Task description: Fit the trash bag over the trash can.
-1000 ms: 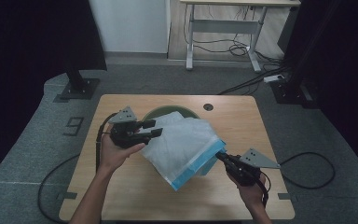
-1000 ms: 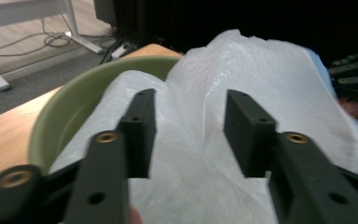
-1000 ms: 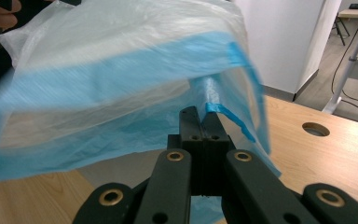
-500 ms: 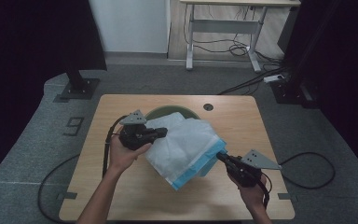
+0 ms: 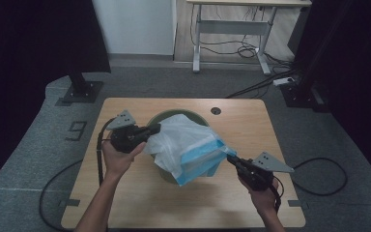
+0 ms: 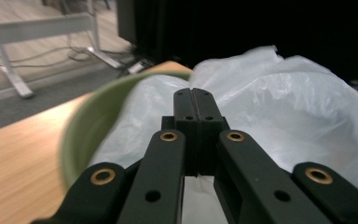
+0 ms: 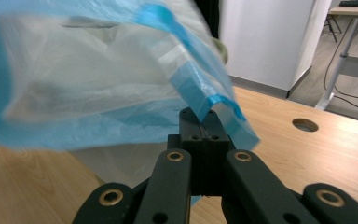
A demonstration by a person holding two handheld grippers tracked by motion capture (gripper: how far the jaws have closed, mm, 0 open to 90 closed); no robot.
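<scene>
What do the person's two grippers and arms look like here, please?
Each gripper, left and right, is black, with two flat jaws on brass-riveted links, a grey three-cornered plate on top and a trailing black cable. The forearms are bare; no sleeves show.

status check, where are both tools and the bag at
Left tool shut on the plastic bag at the green bin's rim, jaws just closed. Right tool shut on the bag's blue edge. Bag stretched over the bin. Nothing in the way.

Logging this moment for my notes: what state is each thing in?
Bag: lifted, spread over the bin, gripped at both sides.
Bin: upright on the table, bag not yet tucked in.
Left gripper: shut on bag.
Right gripper: shut on bag's blue edge.
</scene>
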